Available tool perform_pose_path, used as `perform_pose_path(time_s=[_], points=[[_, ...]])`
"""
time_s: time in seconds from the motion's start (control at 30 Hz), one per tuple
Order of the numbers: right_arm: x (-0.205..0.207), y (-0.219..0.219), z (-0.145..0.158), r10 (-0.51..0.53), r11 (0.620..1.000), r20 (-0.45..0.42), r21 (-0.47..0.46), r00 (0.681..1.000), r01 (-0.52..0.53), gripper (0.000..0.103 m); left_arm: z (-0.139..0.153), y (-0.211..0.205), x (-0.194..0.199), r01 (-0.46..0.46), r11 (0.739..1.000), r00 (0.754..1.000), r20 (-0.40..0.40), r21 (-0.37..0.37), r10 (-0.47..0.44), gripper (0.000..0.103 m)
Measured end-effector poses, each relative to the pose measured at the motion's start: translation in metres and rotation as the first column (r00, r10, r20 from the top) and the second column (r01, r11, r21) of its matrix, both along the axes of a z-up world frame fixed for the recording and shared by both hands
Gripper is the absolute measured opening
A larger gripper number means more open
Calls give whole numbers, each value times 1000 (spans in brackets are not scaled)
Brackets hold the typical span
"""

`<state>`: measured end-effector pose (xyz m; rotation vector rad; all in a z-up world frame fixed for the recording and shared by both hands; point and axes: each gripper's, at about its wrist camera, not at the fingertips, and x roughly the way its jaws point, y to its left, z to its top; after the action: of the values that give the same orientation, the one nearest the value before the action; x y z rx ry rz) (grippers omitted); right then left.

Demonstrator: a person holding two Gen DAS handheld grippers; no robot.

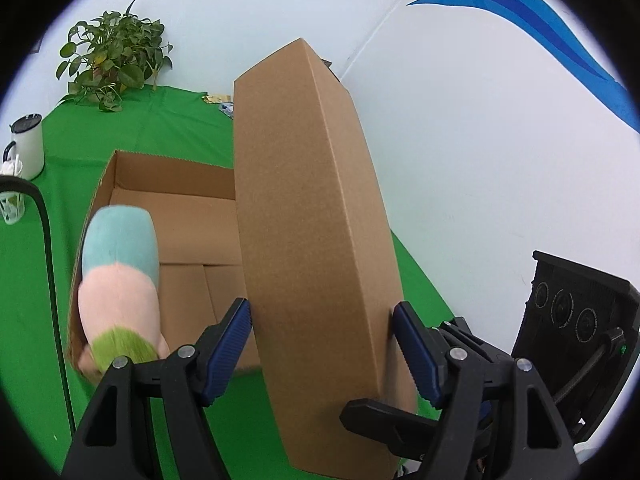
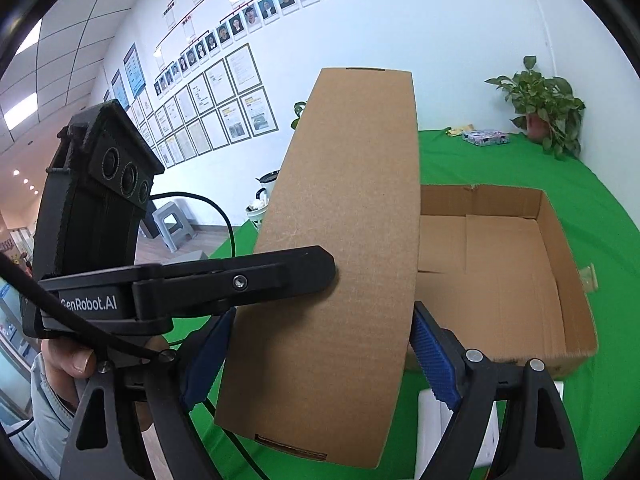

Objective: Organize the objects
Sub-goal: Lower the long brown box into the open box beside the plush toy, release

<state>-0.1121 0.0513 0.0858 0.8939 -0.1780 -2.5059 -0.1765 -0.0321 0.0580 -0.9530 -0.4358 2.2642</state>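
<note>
L grip (image 1: 322,344) clamps box lid (image 1: 312,216) | R grip (image 2: 320,356) same (both wide)

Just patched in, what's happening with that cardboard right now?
A person is holding a flat cardboard lid up on edge with both grippers, one clamped on each end. The left gripper has its jaws closed on the near end in its view; the right gripper grips the opposite end. The lid is in the air above the open box on the green table. A stuffed toy already lies inside the box, against its left wall.
</note>
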Motion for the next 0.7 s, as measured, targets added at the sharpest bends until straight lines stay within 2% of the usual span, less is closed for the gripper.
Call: perform_pose_path(time_s=[0.2,0.33,0.5,0.7], points=[[-75,0,-9,11,1000,67,-21,998,-10,83,-15,-1,-58,-14,1000,996,83,-11,15,72],[-124,0,-35,30,999,150,-37,988,-24,83,-46,-3,-90,-26,1000,985,173,-17,29,72],[-166,-4,-71,30,998,241,-69,970,-14,83,-81,-6,-116,-41,998,962,270,-39,50,72],[-188,-9,-113,28,995,298,-103,954,3,83,-92,1,-120,-55,988,959,269,-141,92,71]])
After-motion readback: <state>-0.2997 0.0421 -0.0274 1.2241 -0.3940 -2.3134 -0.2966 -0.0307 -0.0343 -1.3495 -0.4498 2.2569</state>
